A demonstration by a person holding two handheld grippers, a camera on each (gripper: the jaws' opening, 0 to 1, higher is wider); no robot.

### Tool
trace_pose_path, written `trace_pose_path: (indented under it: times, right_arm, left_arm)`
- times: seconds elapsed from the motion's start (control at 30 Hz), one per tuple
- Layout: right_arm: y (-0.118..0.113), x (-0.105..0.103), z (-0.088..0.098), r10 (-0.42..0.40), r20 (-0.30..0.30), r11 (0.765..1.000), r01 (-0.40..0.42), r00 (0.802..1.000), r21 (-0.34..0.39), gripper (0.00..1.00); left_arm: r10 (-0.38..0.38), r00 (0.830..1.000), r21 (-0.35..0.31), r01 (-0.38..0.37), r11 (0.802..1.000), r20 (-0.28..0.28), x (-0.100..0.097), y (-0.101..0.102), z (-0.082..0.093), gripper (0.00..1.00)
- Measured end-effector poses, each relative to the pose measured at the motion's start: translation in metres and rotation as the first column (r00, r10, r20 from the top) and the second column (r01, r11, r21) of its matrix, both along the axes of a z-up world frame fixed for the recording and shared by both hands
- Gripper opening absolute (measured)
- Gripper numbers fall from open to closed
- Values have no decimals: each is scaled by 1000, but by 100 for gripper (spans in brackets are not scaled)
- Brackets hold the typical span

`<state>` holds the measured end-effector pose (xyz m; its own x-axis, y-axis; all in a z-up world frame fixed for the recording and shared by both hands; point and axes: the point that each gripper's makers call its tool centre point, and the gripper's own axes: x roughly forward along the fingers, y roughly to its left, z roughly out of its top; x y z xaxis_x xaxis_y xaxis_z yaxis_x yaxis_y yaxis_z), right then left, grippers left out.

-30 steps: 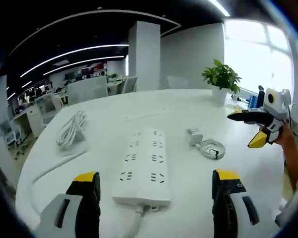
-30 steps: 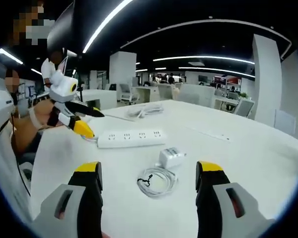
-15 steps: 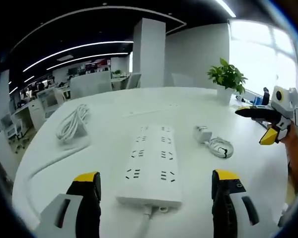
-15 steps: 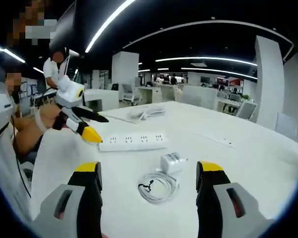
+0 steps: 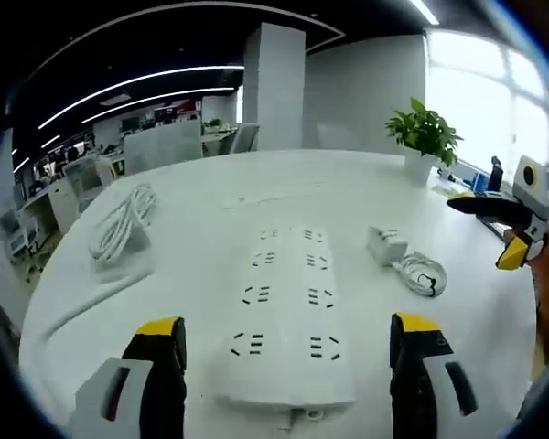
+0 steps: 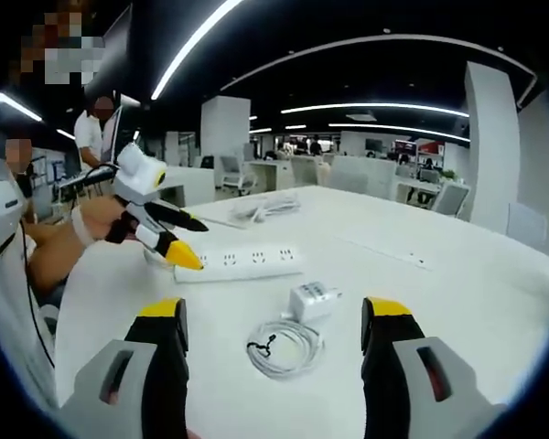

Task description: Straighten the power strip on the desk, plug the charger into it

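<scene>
The left gripper [image 5: 285, 343] holds its yellow-tipped jaws wide, straddling the near end of the flat white power strip [image 5: 286, 313]. The right gripper [image 6: 274, 334], equally wide and empty, faces the boxy white charger [image 6: 313, 299] and its coiled cable [image 6: 281, 347], just beside the strip on the smooth white desk [image 5: 201, 210]. A bundled white cord [image 5: 121, 222] lies beyond the strip's far side.

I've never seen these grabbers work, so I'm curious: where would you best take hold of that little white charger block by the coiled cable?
Probably across the two flat sides of the charger, coming down from above with the right gripper, whose open jaws already frame it. The block lies apart from the power strip, with its coiled cable on the near side, so staying on the body should avoid snagging the cable.
</scene>
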<state>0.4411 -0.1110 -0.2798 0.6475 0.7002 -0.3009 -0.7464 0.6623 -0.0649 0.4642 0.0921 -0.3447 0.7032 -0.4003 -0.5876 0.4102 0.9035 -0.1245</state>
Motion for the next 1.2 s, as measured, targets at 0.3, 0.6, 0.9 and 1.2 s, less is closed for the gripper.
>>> trace_pose_path:
  times: [0.3,0.6,0.9,1.2]
  right_arm:
    - [1,2,-5,8,-16,1000,-8,1000,8,77]
    - [2,0,-7,17,-21,1000,-17,1000,26,76]
    - [-3,0,-4,23,-12,999,-23,1000,33,76]
    - [10,4,13,125,33,992,-124,992,-26,77]
  left_arm:
    - [-3,1000,136,6,991,-20,8,7,-16,86]
    - [-25,998,137,32,990,-49,15,-1,-19,79]
    - [-43,995,116,53,992,-89,12,-5,-25,73]
    - [-54,994,130,66,989,-93,11,-4,-26,72]
